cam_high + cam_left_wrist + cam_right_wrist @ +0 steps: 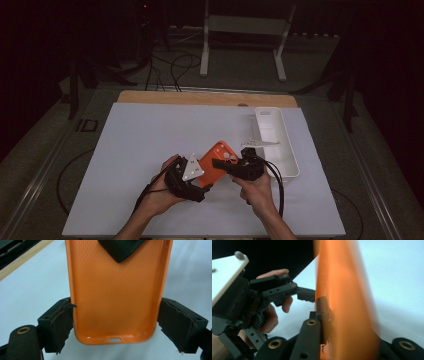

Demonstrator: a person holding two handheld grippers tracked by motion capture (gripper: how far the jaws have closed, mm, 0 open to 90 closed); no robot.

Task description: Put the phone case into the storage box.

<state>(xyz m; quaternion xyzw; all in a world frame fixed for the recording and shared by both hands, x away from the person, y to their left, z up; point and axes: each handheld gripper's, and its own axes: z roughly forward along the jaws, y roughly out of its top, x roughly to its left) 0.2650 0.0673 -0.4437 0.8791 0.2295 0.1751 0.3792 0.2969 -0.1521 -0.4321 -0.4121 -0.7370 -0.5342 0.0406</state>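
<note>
while the orange phone case [117, 292] is gripped across its width near the bottom end by the left gripper [117, 322], whose torn pads press on both long edges, its upper end is clamped by the right gripper [324, 315], whose jaws are closed thin on the case wall. in the high view the left gripper [187, 177] and the right gripper [240, 167] are seen close together above the near middle of the white mat [140, 150], with the case [217, 160] held between them, tilted and off the surface. the step in hand is judged to be a two-handed hold or a handover of the case; since no earlier frame is given, which hand will keep it cannot be told. for the next move, one grip would have to be loosened before the case is carried away, or the soft shell may be bent. beyond the right gripper a white tray [275, 142] lies at the mat's right edge, with a grey metal bracket [259, 143] resting across its rim; this bracket is likely to be in the way if the case is to be set in the tray. farther off, a wooden table edge [200, 97] and a white stand [245, 35] are seen.
</note>
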